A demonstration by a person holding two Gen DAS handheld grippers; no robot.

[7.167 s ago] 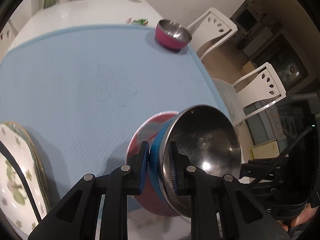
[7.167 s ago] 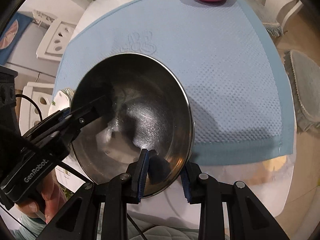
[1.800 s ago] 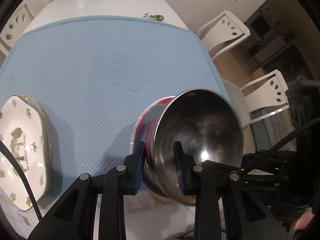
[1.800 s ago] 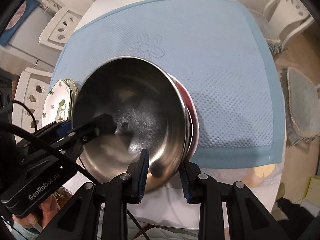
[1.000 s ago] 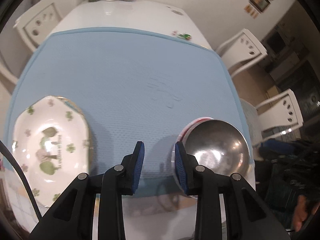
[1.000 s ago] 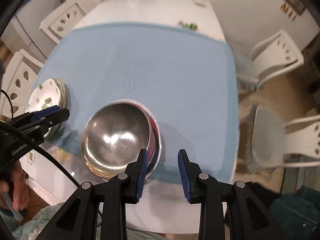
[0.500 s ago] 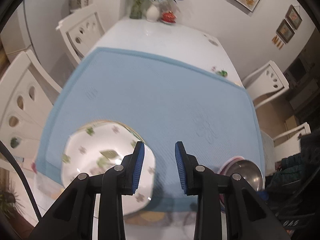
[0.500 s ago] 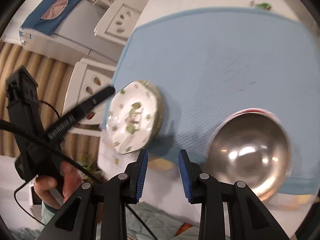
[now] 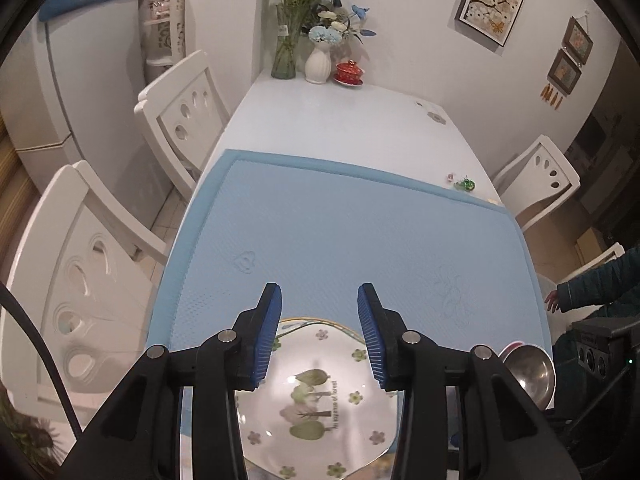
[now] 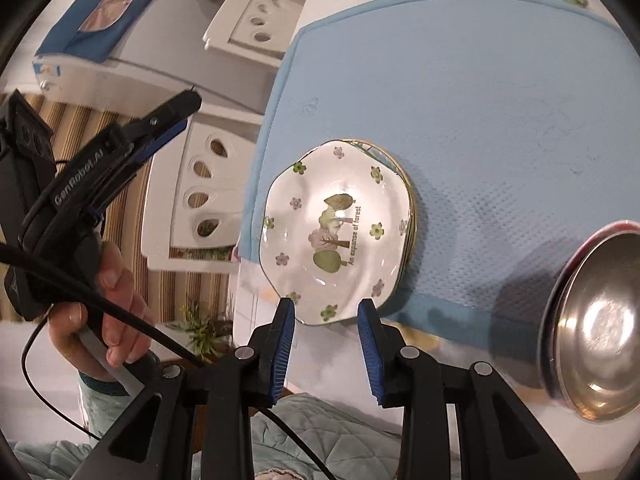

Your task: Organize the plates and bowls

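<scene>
A stack of white floral plates (image 10: pixel 336 232) is set at the near left corner of the blue mat (image 10: pixel 480 120), its near edge reaching past the mat's border. The top plate is printed with trees and small flowers, and gold rims of further plates are seen beneath it on the far side. A nest of steel bowls (image 10: pixel 596 328), with a red rim showing behind the top bowl, is placed at the near right corner of the mat, well apart from the plates. In the left wrist view the same plates (image 9: pixel 316 396) and bowls (image 9: pixel 532 368) are seen near the table's (image 9: pixel 340 120) front edge.

The left gripper (image 9: pixel 319 334) is held above the plates, its jaws opening with nothing between them; no pad is touching the plate. The right gripper (image 10: pixel 327 346) is held just in front of the plates' near edge, its jaws parted and empty. The left gripper is also seen from the side in the right wrist view, gripped by a hand (image 10: pixel 100 300) out past the table's left edge.

White chairs (image 9: pixel 176 120) are ranged along the left side of the table. At the far end a glass vase of flowers (image 9: pixel 286 48), a white vase (image 9: pixel 319 64) and a red lidded cup (image 9: pixel 349 72) are grouped. A small green object (image 9: pixel 464 184) is lying just beyond the mat's far right corner. The middle of the mat is bare between the plates and bowls.
</scene>
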